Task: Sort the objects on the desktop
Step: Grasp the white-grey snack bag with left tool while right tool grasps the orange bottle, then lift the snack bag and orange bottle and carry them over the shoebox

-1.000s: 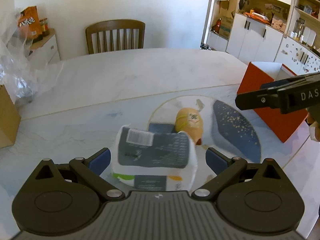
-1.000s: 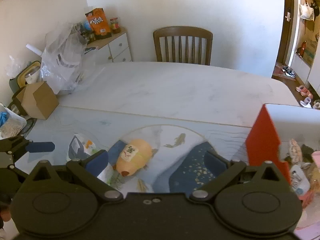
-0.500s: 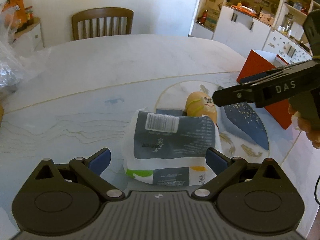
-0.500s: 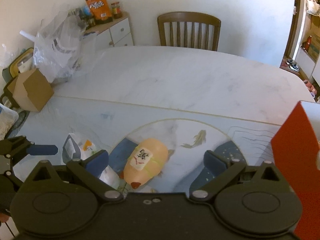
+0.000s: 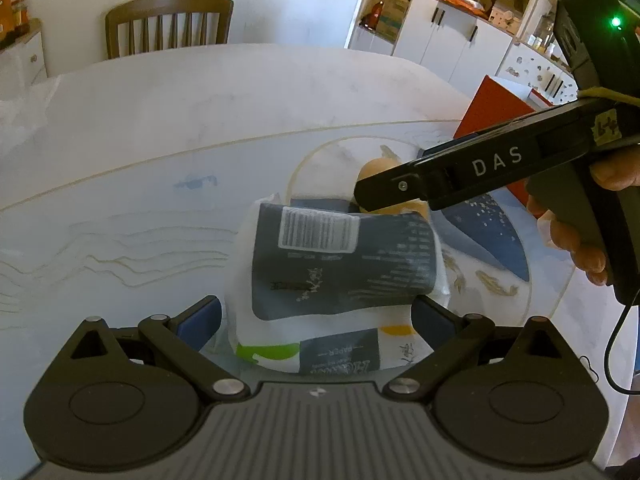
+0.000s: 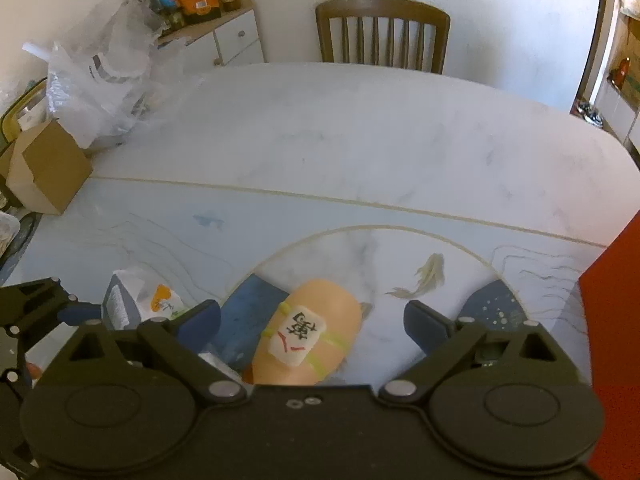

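1. My left gripper (image 5: 316, 318) points forward and down, its jaws spread wide.
2. Its two blue fingertips (image 5: 200, 320) sit level with each other, well apart, one at each side of my view.
3. My right gripper (image 6: 312, 322) is also spread wide, its blue pads (image 6: 426, 324) far apart and tilted downward.
4. From the left wrist view, my right gripper reaches in from the right side, its black finger angled down toward the left.
5. My right hand (image 5: 576, 236) wraps the gripper's handle, fingers curled around the front of the grip.
6. From the right wrist view, my left gripper shows at the lower left edge.
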`<action>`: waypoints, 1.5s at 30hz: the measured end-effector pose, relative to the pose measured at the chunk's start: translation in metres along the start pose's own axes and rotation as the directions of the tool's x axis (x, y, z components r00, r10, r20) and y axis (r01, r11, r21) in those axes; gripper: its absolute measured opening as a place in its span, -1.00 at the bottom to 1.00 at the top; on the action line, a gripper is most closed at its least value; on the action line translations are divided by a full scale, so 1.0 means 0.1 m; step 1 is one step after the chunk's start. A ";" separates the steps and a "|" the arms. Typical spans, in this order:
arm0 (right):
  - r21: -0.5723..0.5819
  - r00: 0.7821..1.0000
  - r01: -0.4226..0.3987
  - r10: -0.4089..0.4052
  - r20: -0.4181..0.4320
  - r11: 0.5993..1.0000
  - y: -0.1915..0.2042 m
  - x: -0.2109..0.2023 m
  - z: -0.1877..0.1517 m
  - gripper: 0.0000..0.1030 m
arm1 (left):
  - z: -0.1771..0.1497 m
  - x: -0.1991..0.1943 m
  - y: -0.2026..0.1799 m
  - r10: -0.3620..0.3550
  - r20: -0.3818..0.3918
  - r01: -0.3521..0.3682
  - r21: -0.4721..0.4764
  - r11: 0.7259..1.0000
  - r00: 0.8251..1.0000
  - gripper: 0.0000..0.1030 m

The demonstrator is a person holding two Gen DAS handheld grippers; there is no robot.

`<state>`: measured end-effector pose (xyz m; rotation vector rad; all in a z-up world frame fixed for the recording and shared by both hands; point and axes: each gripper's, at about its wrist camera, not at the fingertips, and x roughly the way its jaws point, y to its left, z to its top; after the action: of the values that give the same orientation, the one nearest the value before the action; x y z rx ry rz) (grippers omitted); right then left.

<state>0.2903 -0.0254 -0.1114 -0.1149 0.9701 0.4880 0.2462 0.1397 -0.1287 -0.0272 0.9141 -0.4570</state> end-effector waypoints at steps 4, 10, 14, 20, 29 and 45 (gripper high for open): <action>0.004 1.000 0.007 -0.007 -0.028 1.000 0.01 0.10 -0.01 0.85 | -0.01 0.04 -0.03 -0.004 -0.003 0.004 0.023 1.000 1.000 0.97; 0.022 0.999 0.011 -0.010 -0.052 1.000 0.01 0.20 -0.03 0.71 | -0.04 0.09 -0.14 0.018 -0.001 -0.018 0.069 0.997 1.000 0.97; 0.066 0.998 -0.005 0.009 -0.061 0.998 -0.04 0.23 -0.05 0.63 | -0.06 0.09 -0.18 0.031 0.005 -0.031 0.089 0.996 1.000 0.92; 0.098 0.999 -0.001 0.005 -0.048 0.995 -0.08 0.23 -0.09 0.44 | -0.06 0.09 -0.24 0.033 0.005 -0.033 0.102 0.994 0.999 0.70; 0.131 0.999 0.000 0.006 -0.047 0.991 -0.15 0.19 -0.11 -0.07 | -0.01 0.01 -0.22 0.009 0.011 -0.009 0.034 0.999 1.000 -0.03; 0.168 1.000 -0.007 0.008 0.000 0.986 -0.47 -0.36 -0.33 -0.10 | 0.02 -0.27 -0.41 -0.003 0.058 0.006 -0.055 0.998 0.998 -0.56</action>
<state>0.2694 -0.0896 -0.1071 0.0408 1.0084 0.4111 0.2183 0.1133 -0.0986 -0.0924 0.8697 -0.4331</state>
